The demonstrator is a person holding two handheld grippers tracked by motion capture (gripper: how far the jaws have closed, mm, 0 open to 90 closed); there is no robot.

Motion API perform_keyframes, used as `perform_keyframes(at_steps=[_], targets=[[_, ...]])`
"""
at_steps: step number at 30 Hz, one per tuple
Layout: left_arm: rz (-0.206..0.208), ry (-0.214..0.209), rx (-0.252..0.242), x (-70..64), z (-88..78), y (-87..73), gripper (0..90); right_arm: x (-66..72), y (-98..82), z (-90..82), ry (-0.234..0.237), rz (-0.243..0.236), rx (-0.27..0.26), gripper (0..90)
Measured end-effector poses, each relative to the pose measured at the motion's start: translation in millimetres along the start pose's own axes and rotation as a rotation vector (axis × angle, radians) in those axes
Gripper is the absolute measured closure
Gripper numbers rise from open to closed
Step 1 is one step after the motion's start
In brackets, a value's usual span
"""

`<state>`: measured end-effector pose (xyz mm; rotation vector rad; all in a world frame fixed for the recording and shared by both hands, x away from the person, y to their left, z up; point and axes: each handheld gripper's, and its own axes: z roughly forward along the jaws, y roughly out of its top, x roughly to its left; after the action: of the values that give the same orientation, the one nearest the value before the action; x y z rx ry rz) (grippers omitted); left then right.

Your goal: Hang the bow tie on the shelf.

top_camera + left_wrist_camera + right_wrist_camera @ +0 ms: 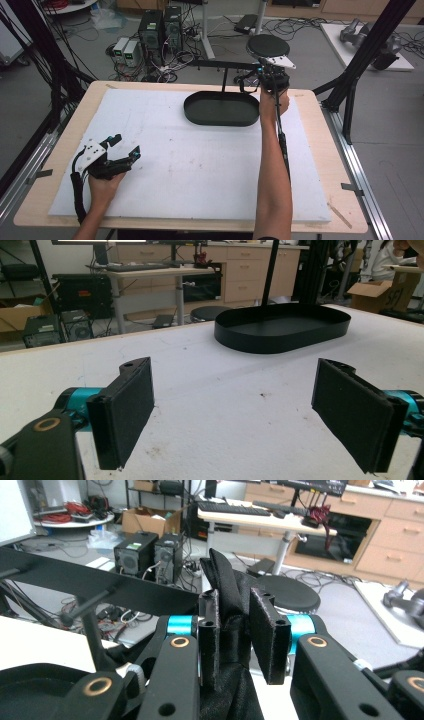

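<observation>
Right gripper (234, 640) is clenching black cloth (227, 587); left gripper (235, 410) is idling, released.
We are judging the cloth light, limp and slippery, bunching between the jaws; grip a thick fold.

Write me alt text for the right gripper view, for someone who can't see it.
The right tongs are shut on a bunched piece of black cloth that sticks up between the pads. A black bar crosses behind them on the left, with a cluttered lab floor, computer towers and desks beyond.
</observation>
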<state>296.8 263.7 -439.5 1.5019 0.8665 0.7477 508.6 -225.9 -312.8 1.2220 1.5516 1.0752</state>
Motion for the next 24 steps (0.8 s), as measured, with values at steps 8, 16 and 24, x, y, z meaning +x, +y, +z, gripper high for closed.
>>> perform_keyframes(at_steps=[8, 16, 24], targets=[[0.001, 0.002, -0.002, -0.3, 0.1, -0.1, 17.3, -9.1, -5.4, 1.1, -0.019, 0.004, 0.053, 74.4], [0.006, 0.001, 0.001, -0.4, -0.1, 0.0, 17.3, -11.5, -8.2, -0.1, -0.024, -0.010, 0.107, 74.1], [0.006, 0.002, 0.002, -0.4, -0.1, 0.1, 17.3, -12.8, -11.1, 1.0, -0.009, -0.015, 0.149, 74.4]])
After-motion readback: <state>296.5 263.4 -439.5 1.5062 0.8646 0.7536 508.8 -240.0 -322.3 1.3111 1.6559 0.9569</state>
